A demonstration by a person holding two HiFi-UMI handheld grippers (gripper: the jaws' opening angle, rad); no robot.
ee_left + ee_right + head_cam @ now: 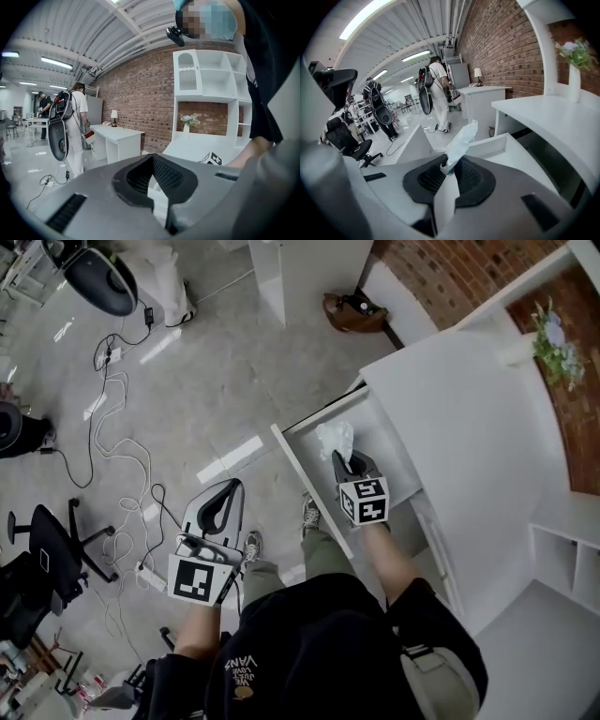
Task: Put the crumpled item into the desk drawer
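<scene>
The crumpled white item [335, 439] sticks up from my right gripper [342, 462], which is shut on its lower end. It hangs over the open desk drawer [305, 486], inside the white front panel. In the right gripper view the item [459, 143] rises from between the dark pads of the right gripper [449, 169], with the drawer's white walls [492, 144] just beyond. My left gripper [226, 491] is lower left over the floor, away from the drawer, its tips together and nothing in them. The left gripper [157, 177] also looks empty in its own view.
The white desk top [469, 427] lies right of the drawer, with a vase of flowers [553, 343] at its far end. Cables [122, 456] trail over the floor at left, near a black office chair [56, 540]. A brown bag [352, 313] sits by the brick wall.
</scene>
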